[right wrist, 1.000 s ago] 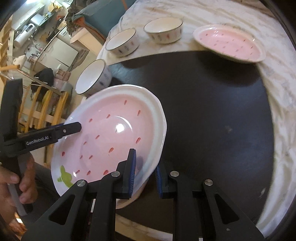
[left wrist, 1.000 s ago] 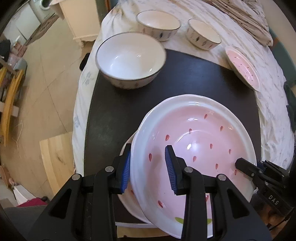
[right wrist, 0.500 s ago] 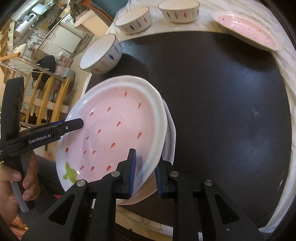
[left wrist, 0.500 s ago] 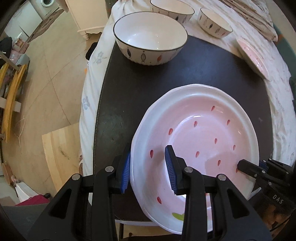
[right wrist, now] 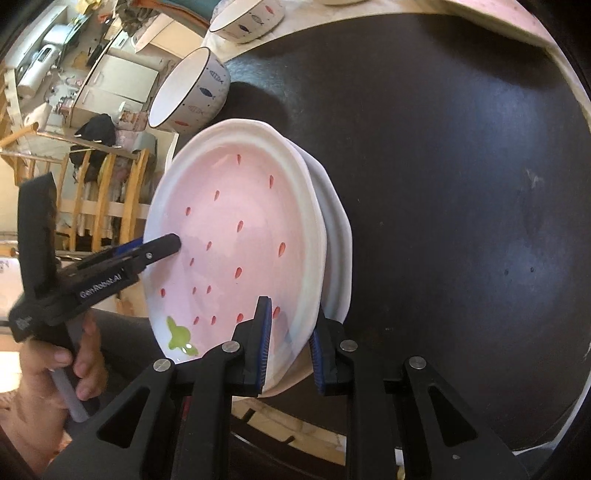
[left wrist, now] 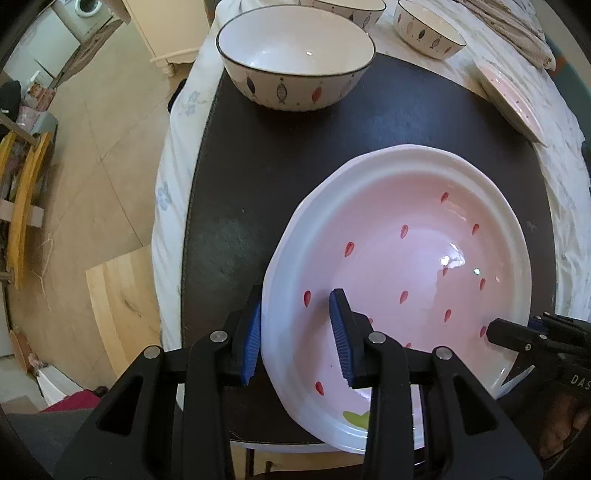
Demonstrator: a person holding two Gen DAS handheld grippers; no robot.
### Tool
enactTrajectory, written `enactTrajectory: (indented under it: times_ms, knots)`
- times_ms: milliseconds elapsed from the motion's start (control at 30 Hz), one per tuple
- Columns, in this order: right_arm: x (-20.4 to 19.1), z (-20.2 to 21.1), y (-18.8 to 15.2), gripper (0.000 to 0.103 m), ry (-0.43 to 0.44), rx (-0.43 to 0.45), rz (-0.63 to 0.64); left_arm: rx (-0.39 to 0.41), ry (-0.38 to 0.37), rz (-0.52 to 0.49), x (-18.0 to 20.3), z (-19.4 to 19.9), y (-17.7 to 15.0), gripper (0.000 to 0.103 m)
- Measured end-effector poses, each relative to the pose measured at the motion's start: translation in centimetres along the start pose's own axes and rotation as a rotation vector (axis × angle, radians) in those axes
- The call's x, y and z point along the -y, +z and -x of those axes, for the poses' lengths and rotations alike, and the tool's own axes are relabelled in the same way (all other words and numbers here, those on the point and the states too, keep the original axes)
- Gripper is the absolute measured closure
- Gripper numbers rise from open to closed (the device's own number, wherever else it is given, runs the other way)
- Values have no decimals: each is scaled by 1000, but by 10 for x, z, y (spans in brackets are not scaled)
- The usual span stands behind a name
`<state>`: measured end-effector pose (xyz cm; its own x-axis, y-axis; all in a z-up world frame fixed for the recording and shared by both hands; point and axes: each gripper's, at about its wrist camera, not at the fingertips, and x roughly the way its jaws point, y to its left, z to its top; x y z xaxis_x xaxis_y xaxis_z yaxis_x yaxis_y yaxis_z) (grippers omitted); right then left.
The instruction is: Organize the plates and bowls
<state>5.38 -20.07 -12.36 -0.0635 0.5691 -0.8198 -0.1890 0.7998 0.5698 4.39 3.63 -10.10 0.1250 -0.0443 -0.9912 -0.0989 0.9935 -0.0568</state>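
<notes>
A pink plate (left wrist: 399,258) with red seed marks and a white rim lies low over the black mat (left wrist: 240,177), on top of a second white-rimmed plate (right wrist: 338,236); I cannot tell whether the two touch. My left gripper (left wrist: 295,314) is shut on the pink plate's left rim, one pad outside and one inside. My right gripper (right wrist: 291,332) is shut on the opposite rim of the pink plate (right wrist: 236,236). Each gripper shows in the other's view: the right gripper (left wrist: 498,332) and the left gripper (right wrist: 162,247).
A large fish-patterned bowl (left wrist: 295,62) stands at the mat's far left corner, also seen as the bowl (right wrist: 192,96). Two smaller bowls (left wrist: 428,29) and another pink plate (left wrist: 506,92) sit on the white cloth beyond. The table's edge drops to the floor on the left.
Both grippers have come down with the pink plate, which now lies flatter and close over the lower plate. The bowls have slid toward the top of both views.
</notes>
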Motion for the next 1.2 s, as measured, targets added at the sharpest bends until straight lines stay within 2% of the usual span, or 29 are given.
enactTrajectory:
  times_ms: [200,300,367,467,500,533,600,700,800,867,900,1000,1067,1133,1200]
  knots:
    - [3,2,-3,80,32,-24,-33,4,40,-13,2,-1,2,65]
    - [2,3,0,80,40,-51,-64,-16,25,-12,2,-5,0,65]
    - [0,8,1,79,23,-36,-47,-21,13,1,-1,-6,0,65]
    - [5,17,3,62,58,-17,-64,-14,32,3,-3,-5,1,65]
    - [6,20,3,49,61,-4,-67,-14,29,8,-3,-6,1,65]
    - [7,24,3,44,42,16,-71,-19,18,22,-5,-7,2,65]
    - [10,29,4,44,43,38,-84,-40,-8,47,-10,-9,2,65]
    - [19,36,6,44,-37,118,-101,-46,-21,41,-11,-11,1,65]
    - [21,25,8,44,-5,106,-132,-62,-72,65,-14,-14,1,72]
    - [19,11,12,49,21,64,-152,-71,-73,78,-15,-15,3,72]
    - [14,4,13,61,29,45,-146,-73,-72,80,-15,-15,4,72]
    - [-4,-12,11,64,-34,18,-38,-65,-62,71,-11,-15,5,72]
    - [1,-21,11,77,-49,-18,-39,-44,-38,46,-7,-15,6,71]
    - [3,-24,14,77,-44,-26,-49,-45,-51,39,0,-16,9,71]
    - [5,-20,19,77,-66,2,-59,-33,-52,7,13,-14,11,71]
